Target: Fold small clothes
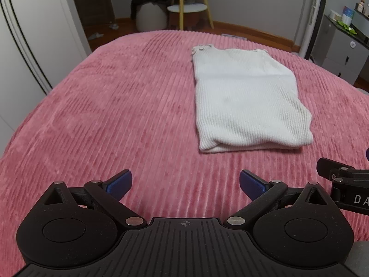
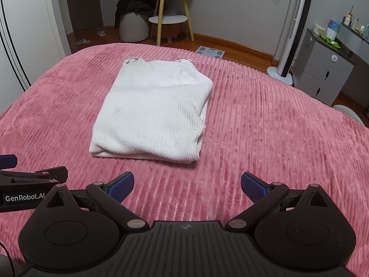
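A white ribbed knit garment (image 1: 249,97) lies folded into a neat rectangle on the pink corduroy bedspread (image 1: 115,115). It also shows in the right wrist view (image 2: 152,113). My left gripper (image 1: 185,184) is open and empty, held above the bedspread, short of the garment's near folded edge and to its left. My right gripper (image 2: 187,184) is open and empty, also short of the garment's near edge. The right gripper's side shows at the right edge of the left wrist view (image 1: 341,184), and the left gripper's side at the left edge of the right wrist view (image 2: 30,184).
The bedspread (image 2: 265,138) covers the whole bed. Beyond its far edge stand a white pouf (image 2: 133,27) with dark clothes on it, a wooden-legged side table (image 2: 168,20), a tower fan (image 2: 295,30), a grey cabinet (image 2: 322,69) and a floor scale (image 2: 209,52).
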Available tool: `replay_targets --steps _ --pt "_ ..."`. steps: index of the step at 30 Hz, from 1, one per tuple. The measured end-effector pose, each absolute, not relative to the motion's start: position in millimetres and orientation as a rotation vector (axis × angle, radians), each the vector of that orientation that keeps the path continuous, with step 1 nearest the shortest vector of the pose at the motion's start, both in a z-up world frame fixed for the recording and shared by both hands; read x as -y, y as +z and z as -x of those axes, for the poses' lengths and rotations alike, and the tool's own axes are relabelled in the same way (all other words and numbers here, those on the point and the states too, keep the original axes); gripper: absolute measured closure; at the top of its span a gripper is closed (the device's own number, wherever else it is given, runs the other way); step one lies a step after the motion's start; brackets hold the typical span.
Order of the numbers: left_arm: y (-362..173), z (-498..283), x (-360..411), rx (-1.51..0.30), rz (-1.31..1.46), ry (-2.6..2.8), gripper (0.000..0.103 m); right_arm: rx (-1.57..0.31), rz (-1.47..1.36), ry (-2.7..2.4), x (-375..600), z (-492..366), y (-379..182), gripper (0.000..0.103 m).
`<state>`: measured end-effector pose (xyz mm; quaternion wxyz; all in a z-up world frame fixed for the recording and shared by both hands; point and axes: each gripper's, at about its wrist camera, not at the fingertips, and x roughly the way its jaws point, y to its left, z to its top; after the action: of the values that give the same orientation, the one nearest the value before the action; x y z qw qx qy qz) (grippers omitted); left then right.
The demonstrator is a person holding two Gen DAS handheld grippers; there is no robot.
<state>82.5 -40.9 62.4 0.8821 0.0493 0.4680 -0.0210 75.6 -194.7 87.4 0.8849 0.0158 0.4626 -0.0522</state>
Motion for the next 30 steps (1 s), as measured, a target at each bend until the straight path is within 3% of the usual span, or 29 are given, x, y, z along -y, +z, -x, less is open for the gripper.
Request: replay_targets --steps 30 --pt "67.0 -82.6 42.1 -0.971 -0.086 -0.053 0.001 -0.959 -0.034 -0.109 196.1 -76.9 88.8 0.004"
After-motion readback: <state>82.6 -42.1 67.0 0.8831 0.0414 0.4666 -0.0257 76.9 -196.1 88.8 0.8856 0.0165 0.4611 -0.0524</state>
